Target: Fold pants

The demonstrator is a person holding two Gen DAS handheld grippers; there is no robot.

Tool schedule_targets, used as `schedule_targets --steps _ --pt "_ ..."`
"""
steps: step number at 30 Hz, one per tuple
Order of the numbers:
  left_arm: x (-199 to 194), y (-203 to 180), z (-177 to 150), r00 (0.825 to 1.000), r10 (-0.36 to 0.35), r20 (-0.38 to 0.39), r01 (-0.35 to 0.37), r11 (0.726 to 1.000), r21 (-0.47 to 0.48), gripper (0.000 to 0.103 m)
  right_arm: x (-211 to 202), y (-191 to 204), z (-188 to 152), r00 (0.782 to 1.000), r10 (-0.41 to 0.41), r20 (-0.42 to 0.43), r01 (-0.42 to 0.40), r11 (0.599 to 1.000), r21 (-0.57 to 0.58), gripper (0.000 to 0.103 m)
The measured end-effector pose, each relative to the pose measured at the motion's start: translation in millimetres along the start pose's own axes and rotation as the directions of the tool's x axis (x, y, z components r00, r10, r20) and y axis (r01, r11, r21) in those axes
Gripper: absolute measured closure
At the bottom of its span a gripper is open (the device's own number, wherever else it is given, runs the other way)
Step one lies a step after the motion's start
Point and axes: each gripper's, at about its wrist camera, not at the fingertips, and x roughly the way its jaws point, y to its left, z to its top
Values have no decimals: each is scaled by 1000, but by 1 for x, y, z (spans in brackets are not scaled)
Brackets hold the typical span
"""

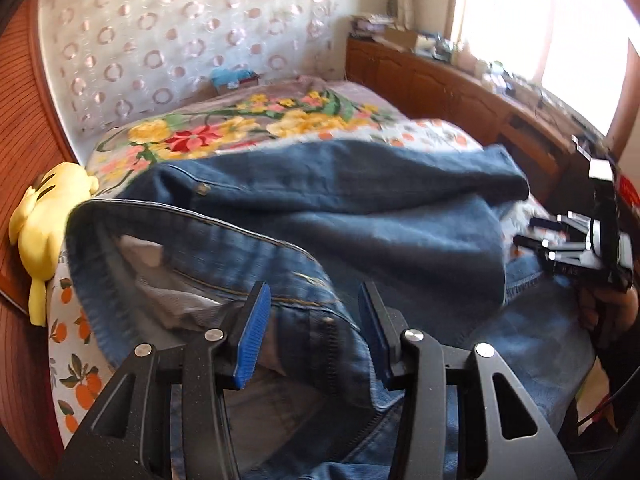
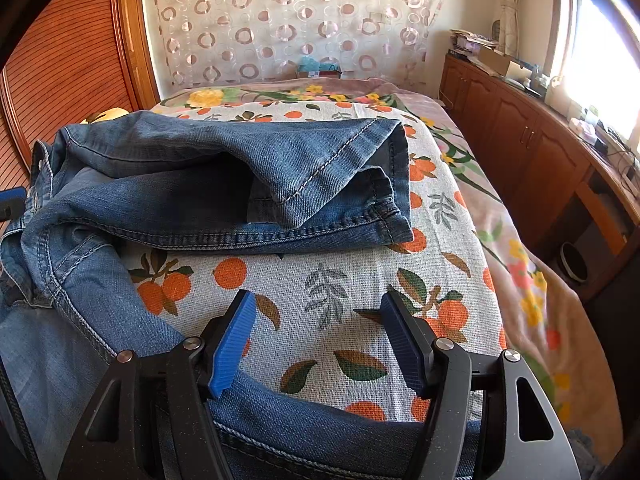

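Observation:
Blue jeans [image 1: 360,216] lie crumpled on a bed. In the left wrist view my left gripper [image 1: 314,336] is open, its blue pads either side of the waistband and zipper area [image 1: 320,312], not closed on it. The right gripper [image 1: 568,244] shows at the right edge of that view, beside the jeans. In the right wrist view the right gripper [image 2: 320,340] is open above the orange-print cloth [image 2: 320,280], with a denim edge [image 2: 304,412] just below its pads. One folded-over leg with its hem [image 2: 376,168] lies ahead.
The bed carries a floral blanket [image 2: 520,248] under the orange-print cloth. A yellow plush toy [image 1: 44,216] sits at the left bed edge against a wooden panel [image 1: 20,120]. A wooden cabinet [image 2: 520,148] with clutter runs along the right under a bright window.

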Motion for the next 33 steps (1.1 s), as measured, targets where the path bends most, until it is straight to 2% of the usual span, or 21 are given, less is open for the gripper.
schedule_targets --steps 3,6,8,11,13,18,23,25,30,33 --pt "10 -7 -6 996 77 -43 -75 996 47 56 0 0 0 1000 0 0 0 1000 0 36" --pt "10 -5 -15 995 90 -41 -88 995 51 59 0 0 0 1000 0 0 0 1000 0 36" --pt "5 1 -20 996 81 -29 -80 996 32 74 0 1 0 1000 0 0 0 1000 0 36" --pt "-6 11 -30 997 78 -4 -78 997 -8 84 0 1 0 1000 1 0 -1 1000 -1 35" --pt "-14 19 -36 997 81 16 -80 995 -50 86 0 0 -1 1000 1 0 -1 1000 -1 35" --pt "-34 33 -56 997 67 38 -61 988 -143 86 0 1 -1 1000 1 0 -1 1000 -4 34" --pt "-38 37 -78 999 50 -6 -50 982 -182 82 0 1 -2 1000 0 0 0 1000 -6 34" --pt "-42 39 -85 1000 23 -7 -24 977 -213 82 0 1 -2 1000 -1 0 1 1000 -6 34" --pt "-58 38 -87 999 46 12 -42 977 -210 72 0 1 -2 1000 -1 1 1 1000 -6 34" --pt "-71 39 -85 996 76 41 -66 978 -200 60 0 1 -2 1000 -1 1 1 1000 -6 34"
